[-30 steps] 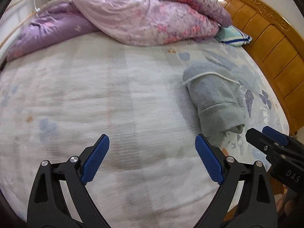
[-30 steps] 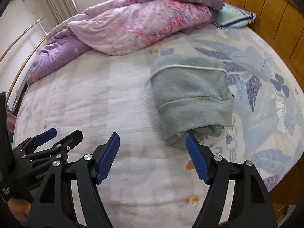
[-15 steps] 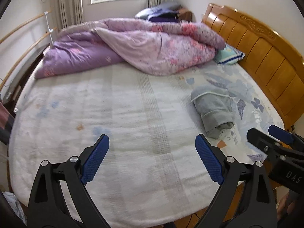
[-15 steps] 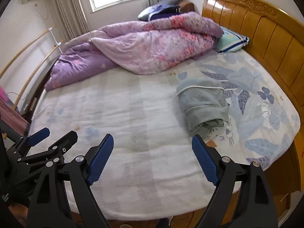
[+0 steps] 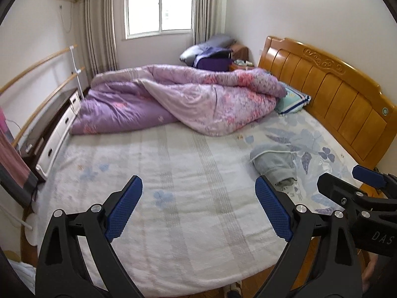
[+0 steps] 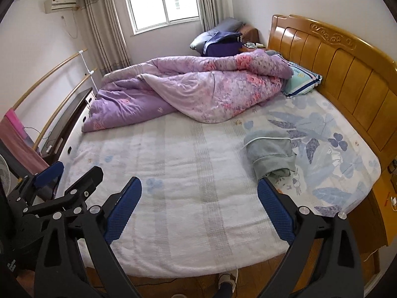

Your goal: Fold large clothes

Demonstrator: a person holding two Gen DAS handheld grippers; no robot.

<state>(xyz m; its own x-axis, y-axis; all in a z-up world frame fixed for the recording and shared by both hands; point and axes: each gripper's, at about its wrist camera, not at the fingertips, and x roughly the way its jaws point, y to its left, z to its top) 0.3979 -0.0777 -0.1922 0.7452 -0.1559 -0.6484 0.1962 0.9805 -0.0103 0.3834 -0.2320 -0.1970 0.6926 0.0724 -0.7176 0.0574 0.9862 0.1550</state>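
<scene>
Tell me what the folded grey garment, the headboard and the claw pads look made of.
Folded grey garment: soft, matte knit, likely fleece or sweatshirt cotton; it slumps in thick folds, with a pale cord along its edge. Headboard: varnished wood, honey-coloured, with glossy panels and carved trim. Pads of the right claw: blue, probably textured rubber or plastic, with a fine grid pattern, on black arms.
</scene>
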